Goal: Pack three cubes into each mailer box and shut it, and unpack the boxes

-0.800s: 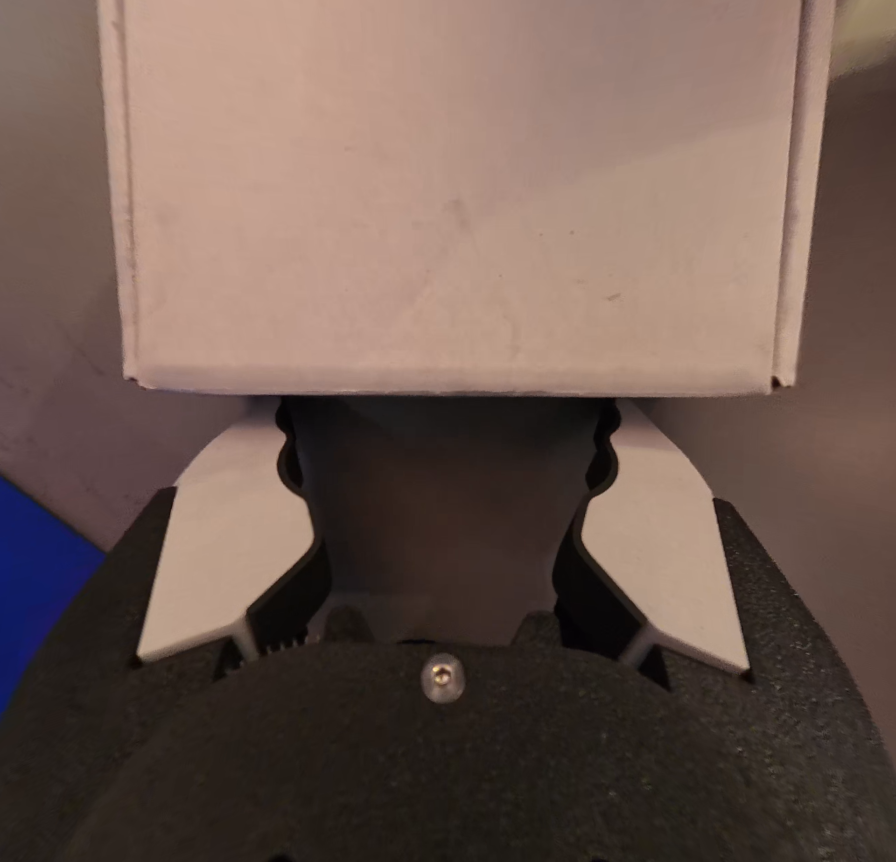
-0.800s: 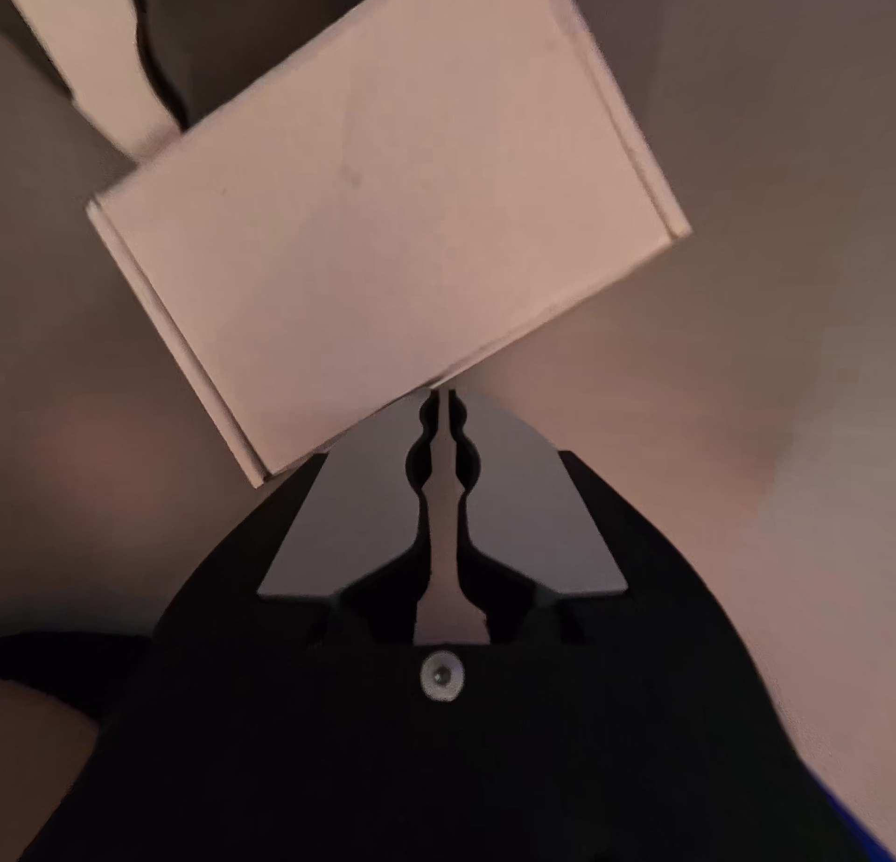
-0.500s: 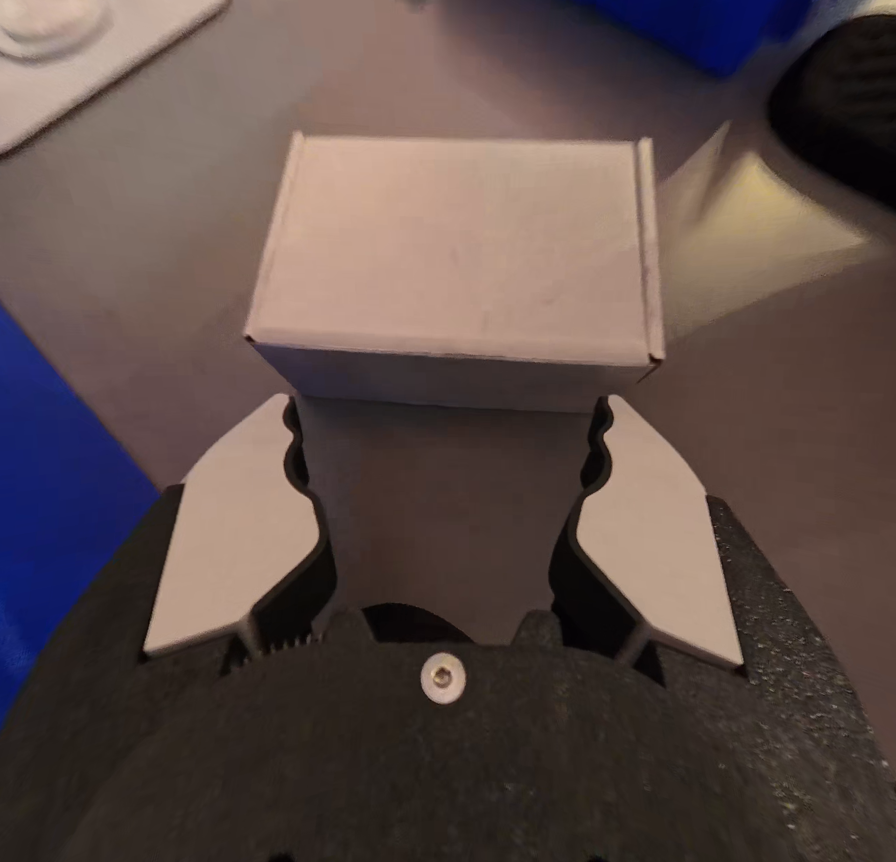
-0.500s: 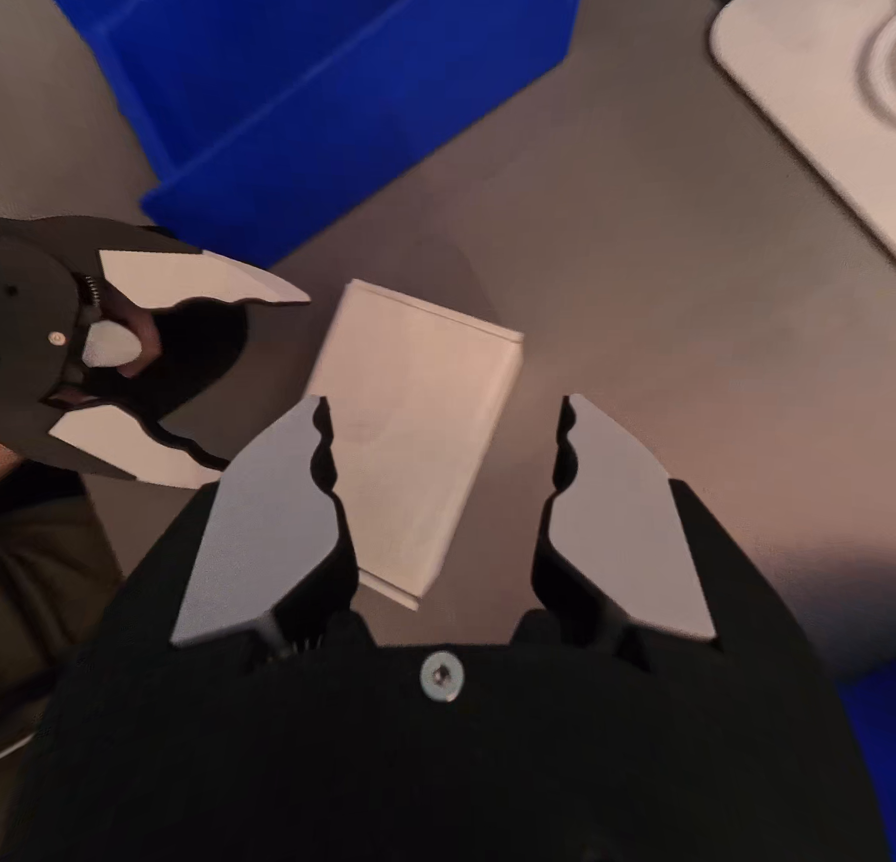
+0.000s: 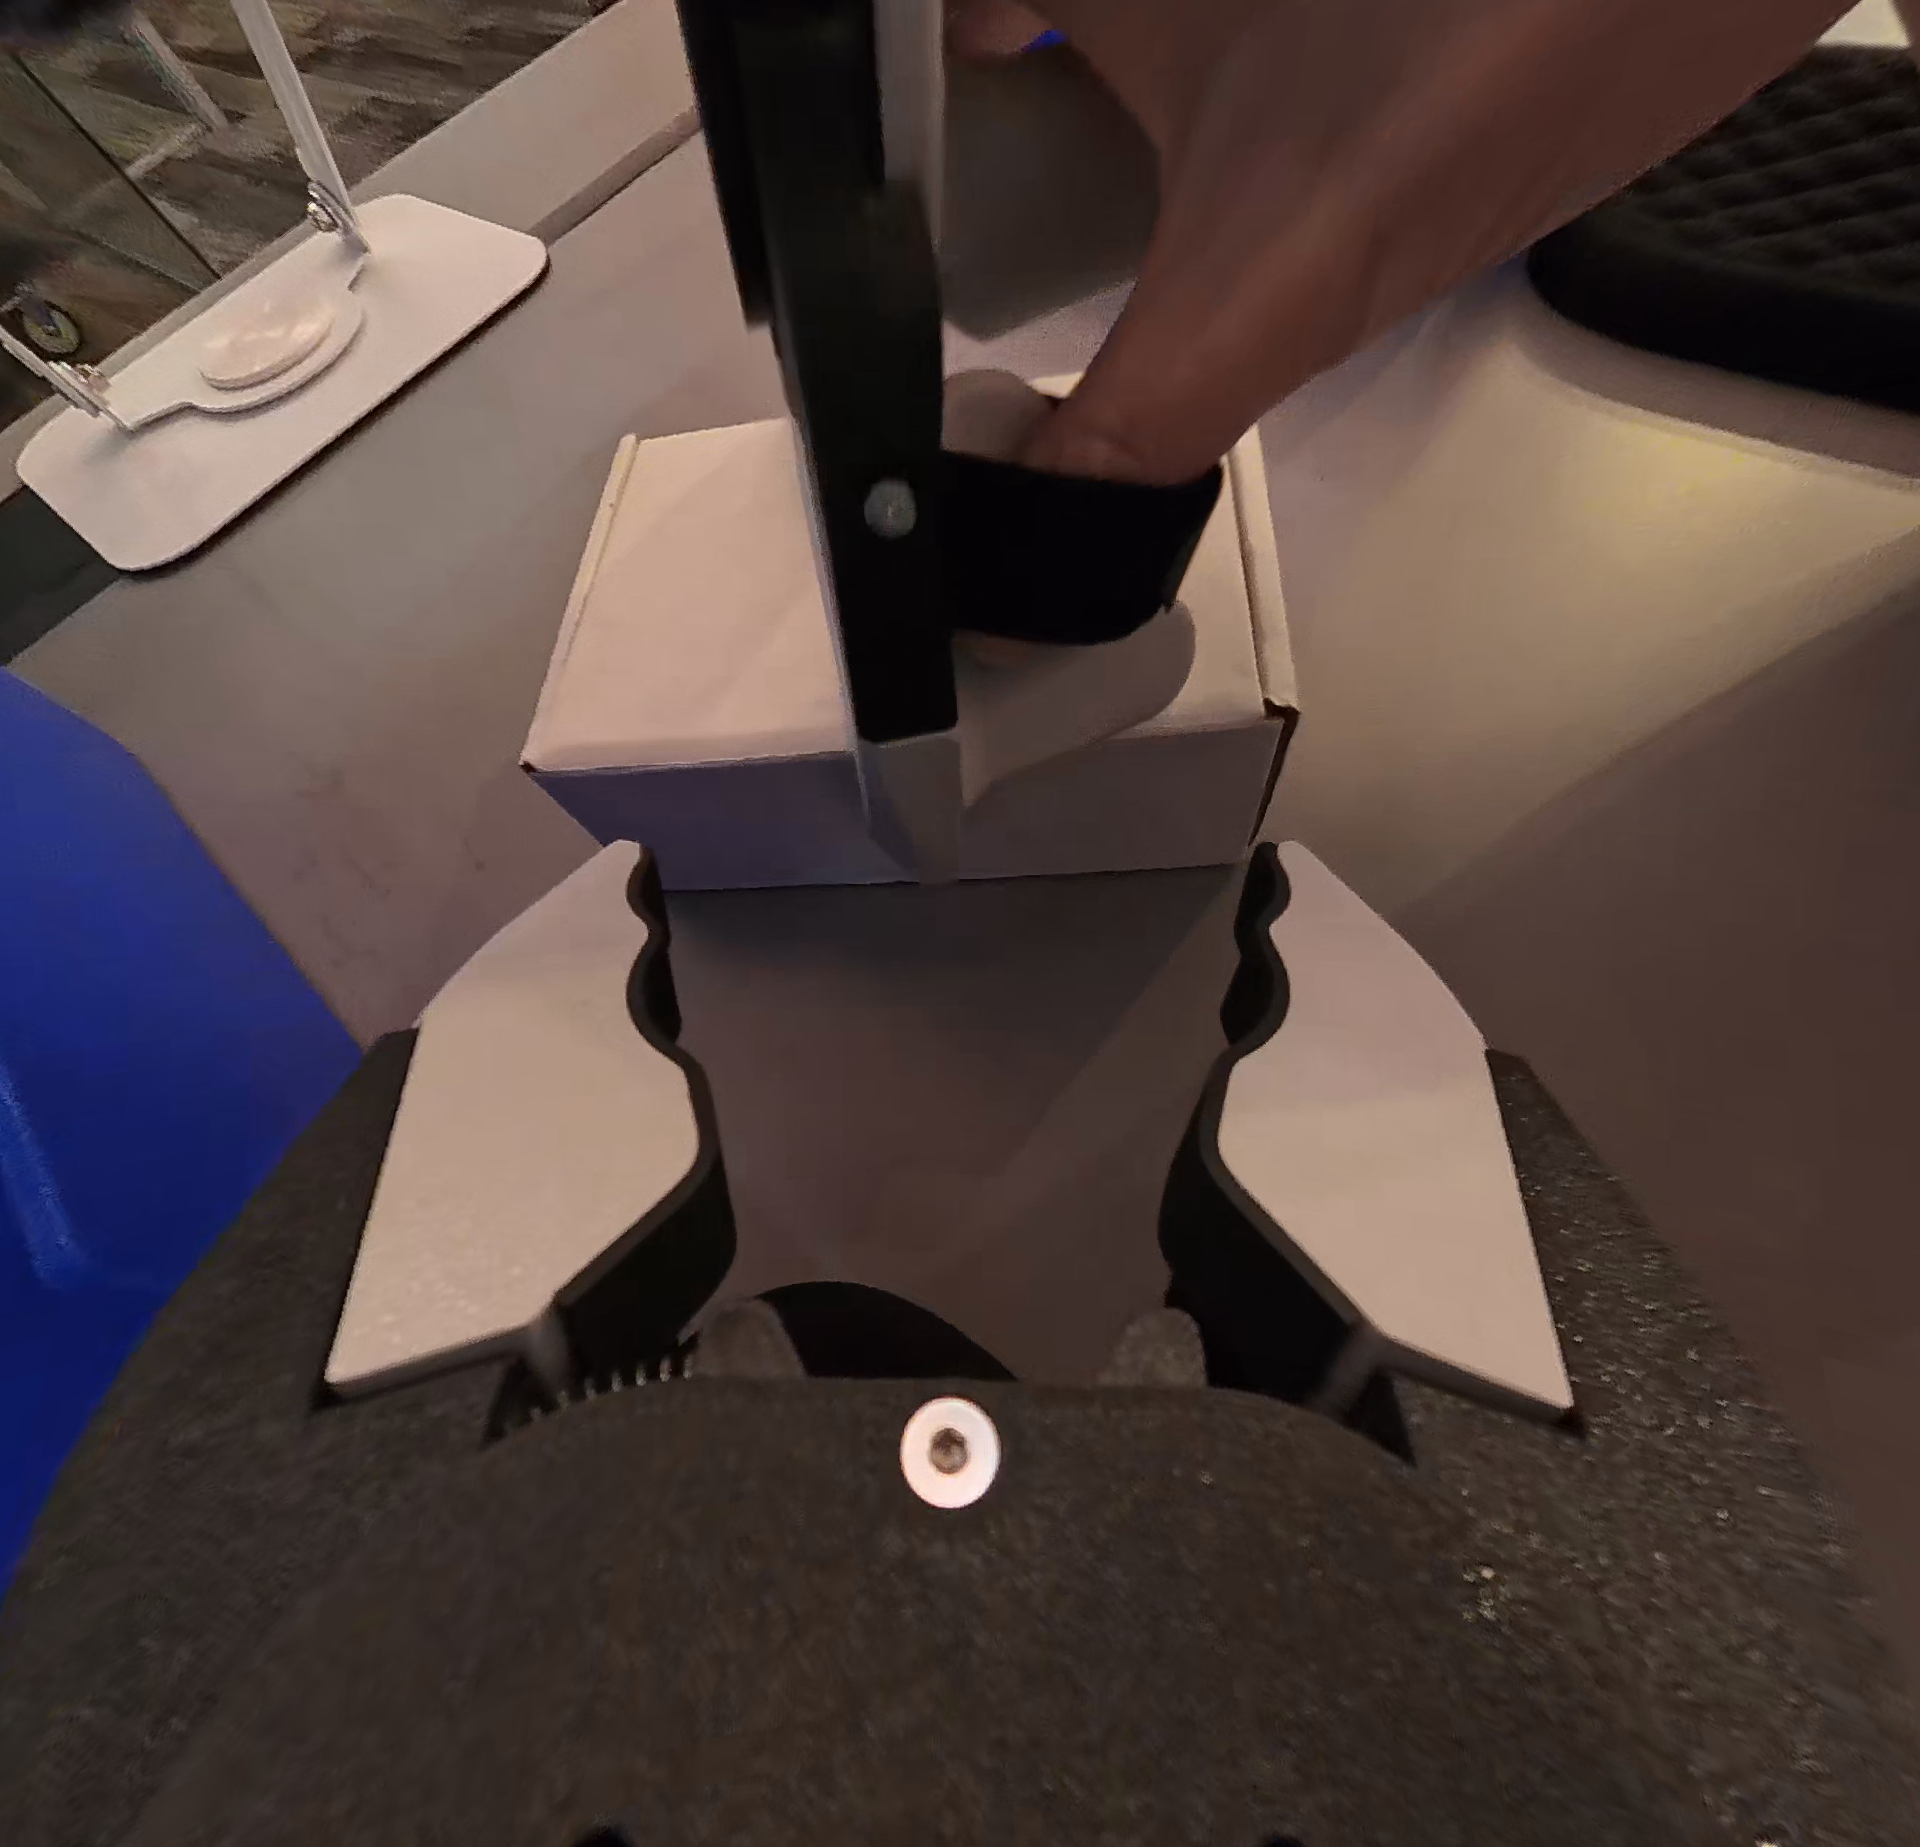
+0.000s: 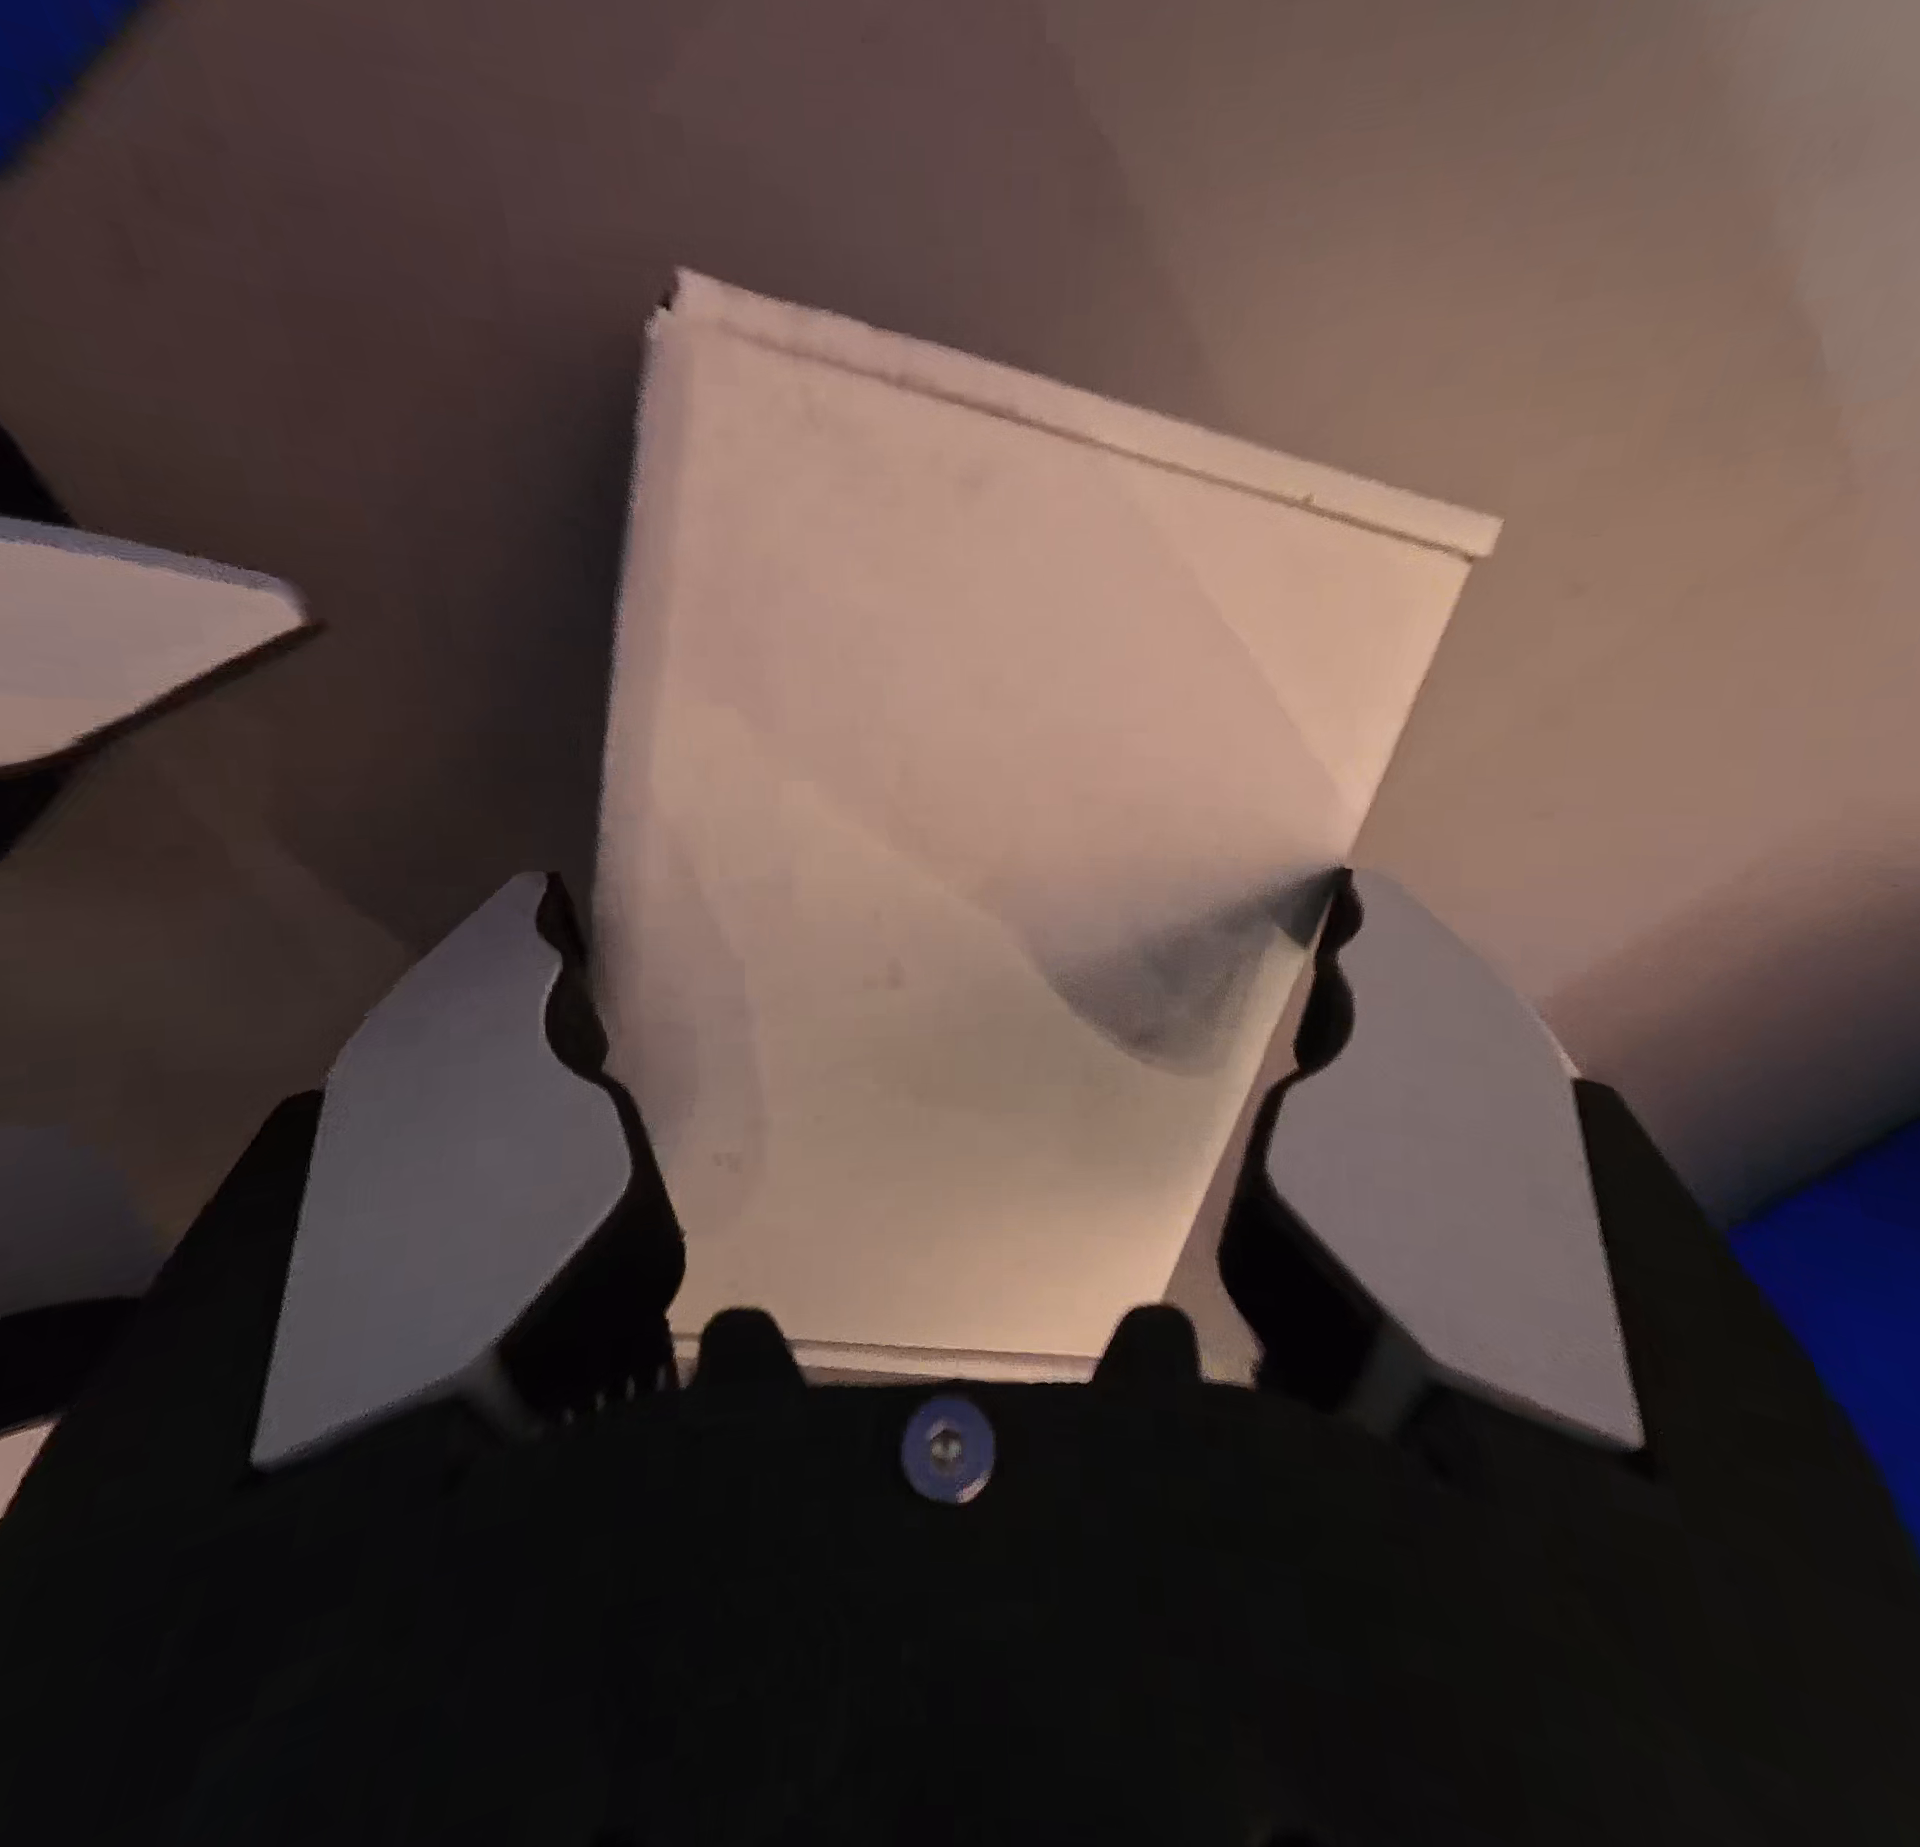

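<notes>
Sitting shut on the grey table (image 5: 1558, 758), the white mailer box (image 5: 707, 592) keeps its lid flat, so whatever it holds cannot be seen. The left gripper (image 5: 951, 872) is low in front of the box's near wall, fingers spread wide and holding nothing. The right gripper (image 6: 940, 888) comes down over the box from above, its fingers wide on either side of the lid; whether they touch the cardboard is unclear. In the left wrist view that gripper appears edge-on, with the person's hand (image 5: 1351, 166) around its handle.

A blue bin (image 5: 125, 1018) stands at the left edge of the table, its inside out of sight. Farther back left rests a flat white stand base (image 5: 416, 311) with thin metal legs rising from it. A black foam pad (image 5: 1766, 270) lies at the far right. Beyond the table, patterned floor (image 5: 343, 62) shows.
</notes>
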A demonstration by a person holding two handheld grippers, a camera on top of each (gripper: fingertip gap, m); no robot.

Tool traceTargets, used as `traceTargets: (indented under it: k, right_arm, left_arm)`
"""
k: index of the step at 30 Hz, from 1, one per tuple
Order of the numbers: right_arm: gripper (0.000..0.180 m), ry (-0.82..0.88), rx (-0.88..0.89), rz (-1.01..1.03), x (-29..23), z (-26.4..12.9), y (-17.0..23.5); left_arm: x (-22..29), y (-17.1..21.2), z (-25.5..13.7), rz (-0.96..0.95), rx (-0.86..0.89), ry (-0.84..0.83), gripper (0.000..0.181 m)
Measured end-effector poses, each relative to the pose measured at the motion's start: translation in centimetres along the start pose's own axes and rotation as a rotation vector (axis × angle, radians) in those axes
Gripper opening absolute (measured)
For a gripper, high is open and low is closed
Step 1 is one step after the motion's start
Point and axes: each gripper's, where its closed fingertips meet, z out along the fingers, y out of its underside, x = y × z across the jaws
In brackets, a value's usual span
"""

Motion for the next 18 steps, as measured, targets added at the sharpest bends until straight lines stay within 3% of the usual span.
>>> traceTargets:
  k: [7,18]
  right_arm:
    - [0.127,0.026,-0.052,0.005,1.8,-0.3,0.9]
    - [0.124,-0.079,-0.094,-0.007,3.1,-1.1,2.3]
  left_arm:
    - [0.3,0.2,0.0,0.011,0.001,0.002,0.105]
    - [0.2,0.3,0.2,0.001,-0.007,0.004,0.102]
